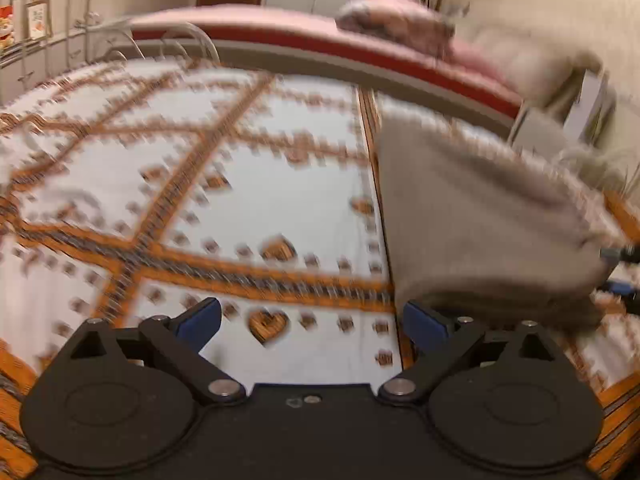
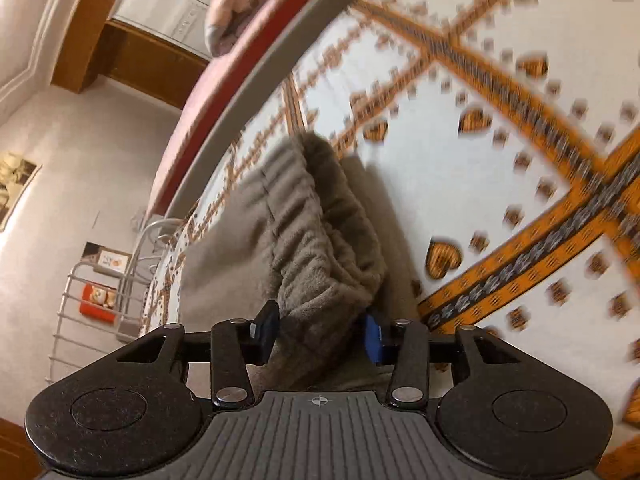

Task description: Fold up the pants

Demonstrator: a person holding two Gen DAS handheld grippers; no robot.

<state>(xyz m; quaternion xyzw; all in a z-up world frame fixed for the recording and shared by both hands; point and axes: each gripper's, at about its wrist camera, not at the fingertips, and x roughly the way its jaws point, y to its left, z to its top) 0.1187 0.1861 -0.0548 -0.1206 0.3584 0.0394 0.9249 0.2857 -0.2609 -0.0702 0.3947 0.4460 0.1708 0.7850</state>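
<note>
A bed (image 1: pixel 248 184) carries everything, covered by a white bedspread (image 2: pixel 460 128) patterned with orange bands and hearts. Grey fleece pants (image 1: pixel 472 224) lie folded on it, near its right side.

**Legible markings: none in words or numbers**

- Small engraved crosshair sign (image 2: pixel 321 401), a circle crossed by two lines, on the ribbed grey plastic body of the right gripper, centred near its front edge. Sole clear mark.
- Framed cards on the white metal wire rack (image 1: pixel 38 20) by the wall: printing present, too blurred to read.
- Same rack in the right wrist view (image 2: pixel 105 276): white and orange-red cards, lettering not legible.
</note>
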